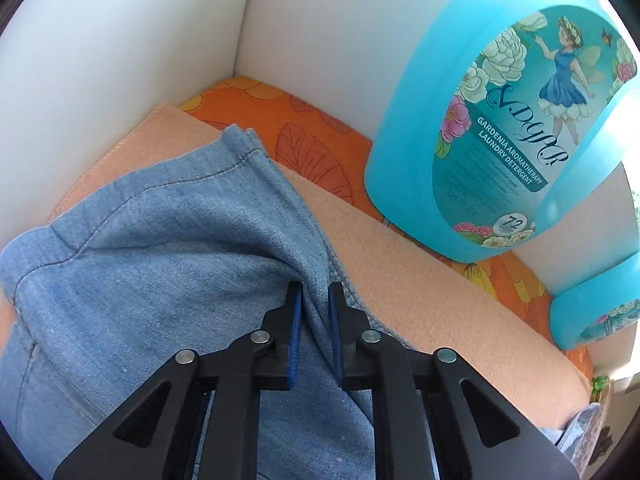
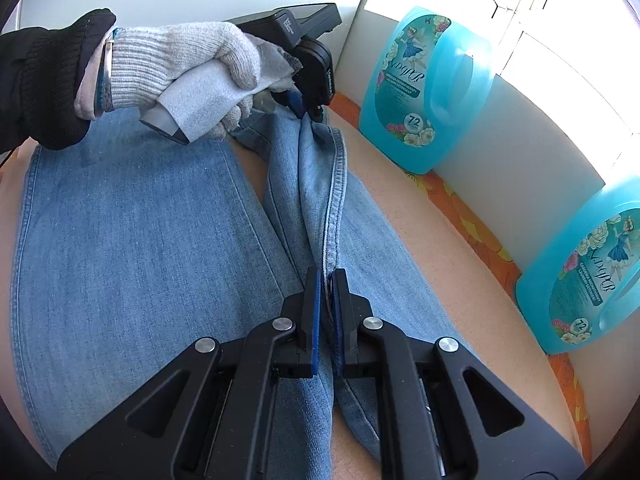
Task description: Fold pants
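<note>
Both tongs are pinching the jeans: left tongs are gripping a raised fold, right tongs a seam ridge. Denim is lying spread beneath them on the peach blanket.

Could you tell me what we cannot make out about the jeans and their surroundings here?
- Left wrist view: jeans below left gripper hidden by its body.
- Right wrist view: waistband cut off by frame; right gripper covers fabric.
- Detergent bottle small print unreadable.
</note>
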A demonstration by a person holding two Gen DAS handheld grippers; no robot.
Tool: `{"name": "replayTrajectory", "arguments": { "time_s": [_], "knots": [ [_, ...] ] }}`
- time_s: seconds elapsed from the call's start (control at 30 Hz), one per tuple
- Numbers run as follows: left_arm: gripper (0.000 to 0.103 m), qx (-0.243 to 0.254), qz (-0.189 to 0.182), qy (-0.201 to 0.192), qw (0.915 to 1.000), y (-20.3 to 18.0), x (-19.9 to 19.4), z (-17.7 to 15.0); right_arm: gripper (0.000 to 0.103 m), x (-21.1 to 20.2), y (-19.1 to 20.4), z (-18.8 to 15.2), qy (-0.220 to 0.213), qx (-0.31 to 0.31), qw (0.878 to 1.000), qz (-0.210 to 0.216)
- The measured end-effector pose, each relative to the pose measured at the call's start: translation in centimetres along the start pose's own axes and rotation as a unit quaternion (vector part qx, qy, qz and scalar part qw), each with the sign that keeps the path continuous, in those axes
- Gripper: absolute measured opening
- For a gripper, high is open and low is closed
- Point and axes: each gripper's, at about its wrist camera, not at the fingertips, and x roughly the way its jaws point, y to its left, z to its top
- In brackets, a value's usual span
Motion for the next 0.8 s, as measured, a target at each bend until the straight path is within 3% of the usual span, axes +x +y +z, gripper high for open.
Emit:
{"name": "replayTrajectory", "arguments": {
  "time_s": [0.17,0.3,0.33,0.4,0.47,0.63,0.73,0.77,0.8],
  "knots": [
    [0.006,-0.010,-0.032,-0.014,0.9993,2.0,-1.4,-0.8,0.007,-1.6,1.5,0.6,-0.015,-0.024,1.000,-0.008],
    [0.005,-0.021,-0.051,-0.029,0.9981,3.5,-3.4,-1.1,0.008,-1.4,0.6,0.5,-0.009,-0.004,1.000,0.002],
    [0.005,-0.019,-0.058,-0.034,0.9976,4.2,-4.7,-0.3,0.014,-1.2,0.1,0.4,-0.005,0.005,1.000,-0.001],
    [0.005,-0.009,-0.060,-0.046,0.9971,4.2,-6.2,0.4,0.066,-1.1,-1.0,0.2,-0.011,0.030,0.999,-0.018],
    [0.005,-0.009,-0.068,-0.056,0.9961,4.2,-7.1,0.4,0.075,-1.1,-2.2,-0.2,-0.015,0.049,0.999,-0.010],
    [0.005,-0.006,-0.083,-0.071,0.9940,4.5,-8.8,0.1,0.075,0.1,-3.2,-1.3,0.014,0.068,0.996,0.058],
    [0.005,-0.008,-0.088,-0.073,0.9934,4.6,-9.6,-0.3,0.075,1.5,-1.5,-1.7,0.038,0.023,0.999,0.025],
    [0.005,-0.007,-0.088,-0.074,0.9933,4.8,-9.9,-0.3,0.069,2.1,-1.3,-1.9,0.049,0.015,0.999,0.014],
    [0.005,-0.004,-0.087,-0.076,0.9932,4.3,-10.3,-0.6,0.046,2.7,-1.3,-2.0,0.058,0.017,0.998,0.013]
  ]
}}
